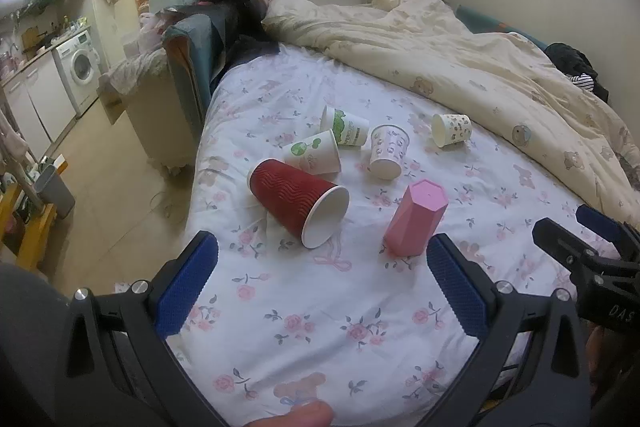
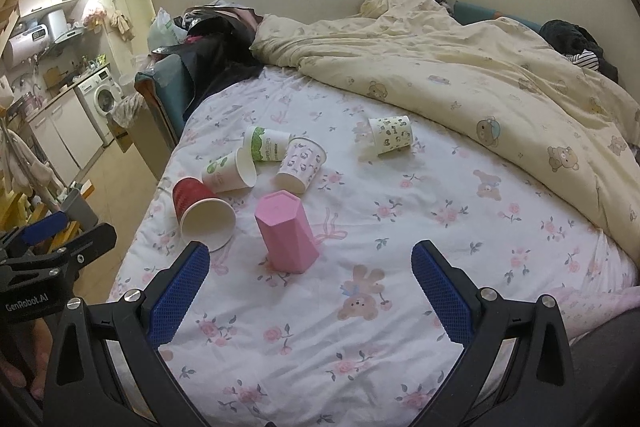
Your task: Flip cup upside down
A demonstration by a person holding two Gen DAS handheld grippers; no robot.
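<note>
- Pink and faceted, the cup point(image 1: 416, 217) stands upside down on the floral bed sheet point(image 1: 320, 327), closed base up, slightly tilted.
- The left hand-held gripper point(image 1: 322, 279) hovers just short of it, jaws spread wide and holding nothing.
- The right hand-held gripper point(image 2: 310, 285) hangs likewise, wide apart and empty, the cup just ahead of its left finger.
- A red paper cup point(image 1: 298, 201) lies on its side beside the pink one, near the bed's left edge.
- Bare sheet lies between both grippers; four white printed cups point(image 1: 388, 151) lie farther back, before the cream duvet point(image 1: 460, 59).
</note>
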